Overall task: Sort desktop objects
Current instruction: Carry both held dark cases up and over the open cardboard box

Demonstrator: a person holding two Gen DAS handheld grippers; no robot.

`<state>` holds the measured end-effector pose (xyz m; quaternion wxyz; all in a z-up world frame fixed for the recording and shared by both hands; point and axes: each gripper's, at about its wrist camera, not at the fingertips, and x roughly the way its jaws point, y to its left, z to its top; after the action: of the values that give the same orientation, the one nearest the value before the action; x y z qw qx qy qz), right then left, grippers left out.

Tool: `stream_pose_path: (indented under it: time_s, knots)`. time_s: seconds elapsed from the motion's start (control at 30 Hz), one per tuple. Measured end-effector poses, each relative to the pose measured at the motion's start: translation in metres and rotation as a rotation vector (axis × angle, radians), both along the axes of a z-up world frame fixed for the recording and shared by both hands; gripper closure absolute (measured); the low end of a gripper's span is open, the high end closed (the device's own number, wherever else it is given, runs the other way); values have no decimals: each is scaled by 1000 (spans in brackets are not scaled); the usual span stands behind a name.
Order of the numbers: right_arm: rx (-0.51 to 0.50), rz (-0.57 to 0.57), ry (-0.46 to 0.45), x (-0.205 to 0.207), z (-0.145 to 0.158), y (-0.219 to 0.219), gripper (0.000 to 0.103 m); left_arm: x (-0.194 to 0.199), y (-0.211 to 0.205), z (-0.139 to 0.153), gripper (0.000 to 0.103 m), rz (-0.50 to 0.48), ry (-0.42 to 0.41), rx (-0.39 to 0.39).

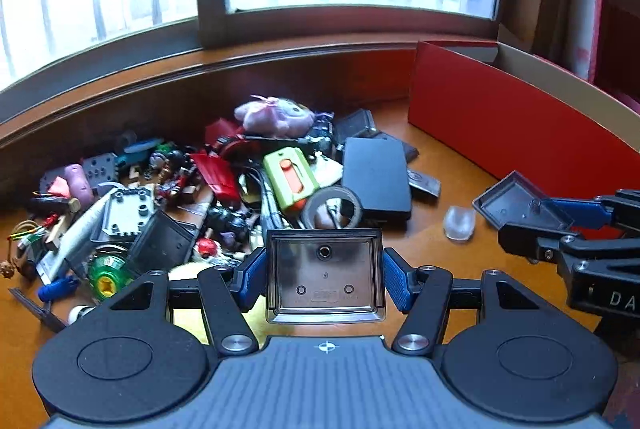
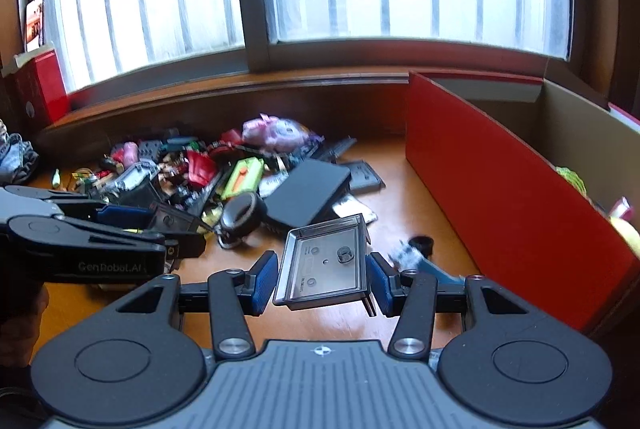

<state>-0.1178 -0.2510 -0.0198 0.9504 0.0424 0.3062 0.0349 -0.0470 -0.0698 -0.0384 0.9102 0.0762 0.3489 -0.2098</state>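
Note:
My left gripper (image 1: 325,279) is shut on a smoky clear plastic tray (image 1: 325,275) and holds it above the wooden desk (image 1: 432,157). My right gripper (image 2: 323,275) is shut on a second clear plastic tray (image 2: 325,267), tilted; it also shows in the left wrist view (image 1: 524,203), at the right. A heap of toys and small objects (image 1: 192,197) covers the left and middle of the desk. A red cardboard box (image 2: 500,181) stands at the right and holds some colourful items (image 2: 572,181).
In the heap lie a flat black case (image 1: 376,177), a green and orange toy (image 1: 290,175), a tape roll (image 1: 332,207) and a pink plush (image 1: 276,115). A small clear cap (image 1: 460,223) lies by itself. The window sill runs along the back.

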Motion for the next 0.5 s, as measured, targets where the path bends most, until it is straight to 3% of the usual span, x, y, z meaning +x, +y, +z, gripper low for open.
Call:
stream_pose_path:
  time_s: [0.5]
  knots:
    - [-12,53,-40,17,21,-17,52,11,-21,11,43,48,-13,-23]
